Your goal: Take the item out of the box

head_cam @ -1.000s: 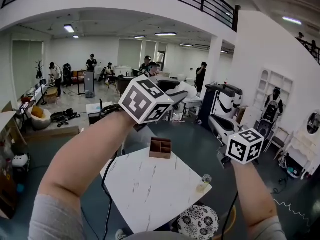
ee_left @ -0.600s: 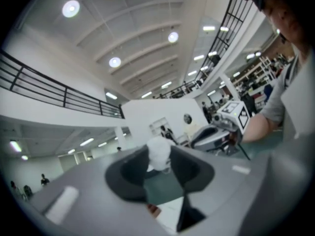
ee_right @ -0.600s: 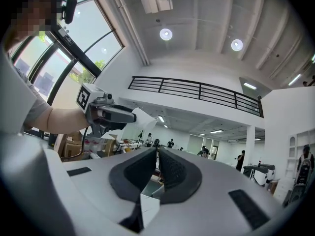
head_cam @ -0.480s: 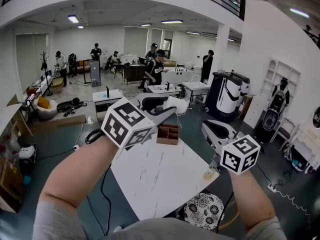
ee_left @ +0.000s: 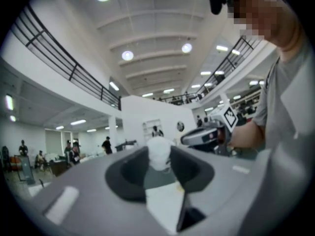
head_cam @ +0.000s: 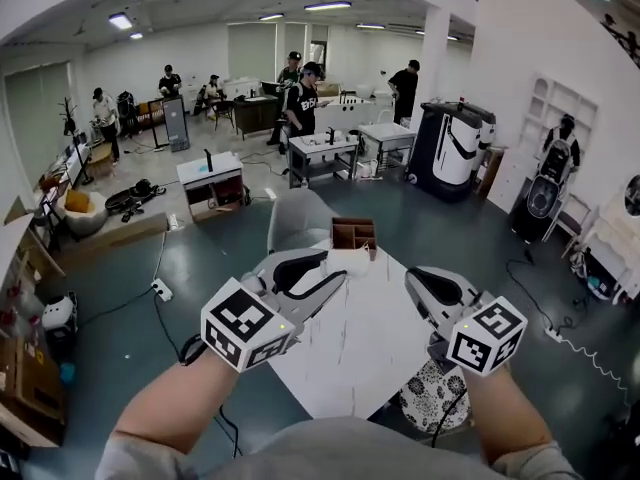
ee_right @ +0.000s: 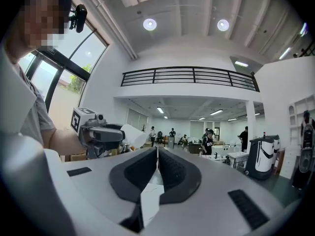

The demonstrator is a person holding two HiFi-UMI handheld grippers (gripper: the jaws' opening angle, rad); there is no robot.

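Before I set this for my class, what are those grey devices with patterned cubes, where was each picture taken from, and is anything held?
There is no robot here. A person holds a two-jaw tool in each hand, each carrying a marker cube. The head view comes from a camera on the person's head, looking down at a white table with a brown compartment box at its far end. The other two views come from cameras riding on the tools, looking along their jaws. The left hand-held gripper is clamped on a white lump. The right hand-held gripper has its jaws together, with nothing between them.
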